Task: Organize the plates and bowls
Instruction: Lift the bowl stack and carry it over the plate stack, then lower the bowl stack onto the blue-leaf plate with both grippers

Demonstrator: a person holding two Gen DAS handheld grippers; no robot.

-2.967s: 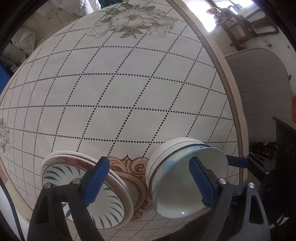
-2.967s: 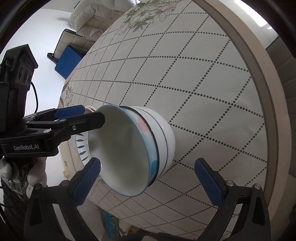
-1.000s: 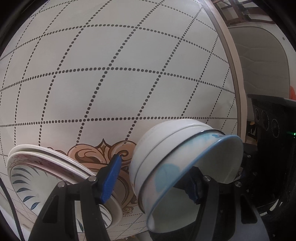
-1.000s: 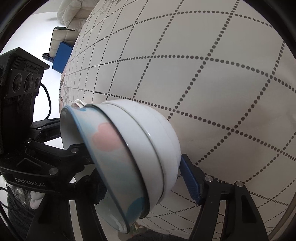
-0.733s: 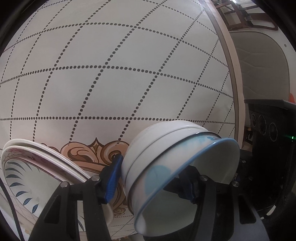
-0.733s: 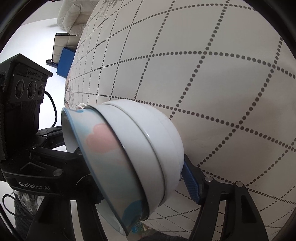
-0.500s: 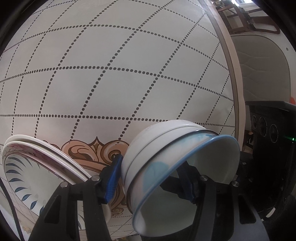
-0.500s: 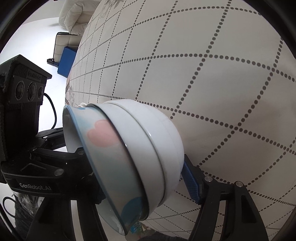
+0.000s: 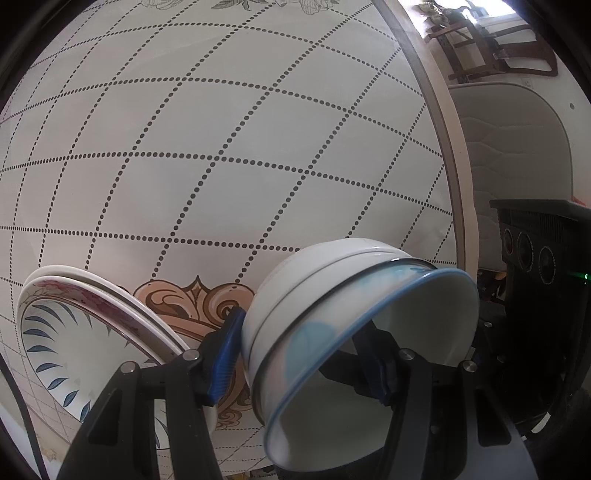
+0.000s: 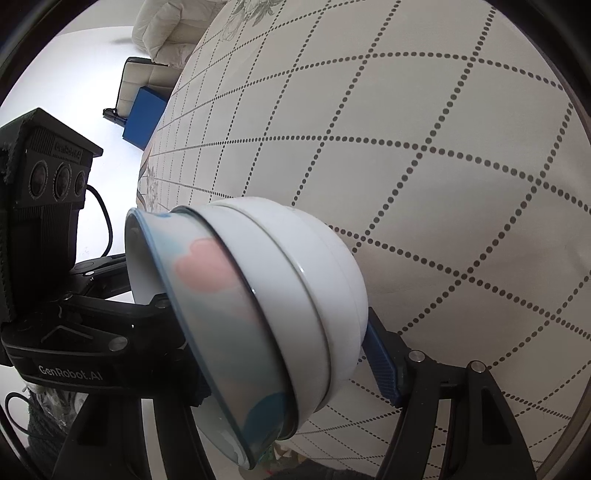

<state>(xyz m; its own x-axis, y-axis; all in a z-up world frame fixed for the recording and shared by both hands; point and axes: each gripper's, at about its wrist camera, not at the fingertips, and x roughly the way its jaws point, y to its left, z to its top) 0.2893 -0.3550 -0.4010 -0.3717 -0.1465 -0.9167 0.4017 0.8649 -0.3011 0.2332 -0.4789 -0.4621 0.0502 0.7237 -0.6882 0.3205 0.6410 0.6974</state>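
A nested stack of bowls [image 9: 325, 288], two white ones with a blue-rimmed pastel bowl [image 10: 221, 306] on top, is tilted steeply with its mouth facing me. My left gripper [image 9: 304, 363] is shut on the stack's wall, with one blue pad outside on the white bowl and the other finger inside the top bowl. My right gripper [image 10: 286, 373] is shut on the same stack. Its right pad [image 10: 380, 365] presses on the white base, and its left finger is hidden behind the rim. A stack of plates [image 9: 74, 332], the top one with blue leaves, lies to the left.
The round table [image 9: 221, 147] has a cloth with a dotted diamond pattern and a wooden rim [image 9: 436, 147]. A grey padded chair [image 9: 509, 155] stands beyond the rim. A blue box [image 10: 144, 114] and a pale sofa [image 10: 162, 33] are on the floor past the far side.
Three seconds ago both grippers stood open around the upright stack; now both grip it and it is tilted. Over the last second it has risen slightly from the cloth.
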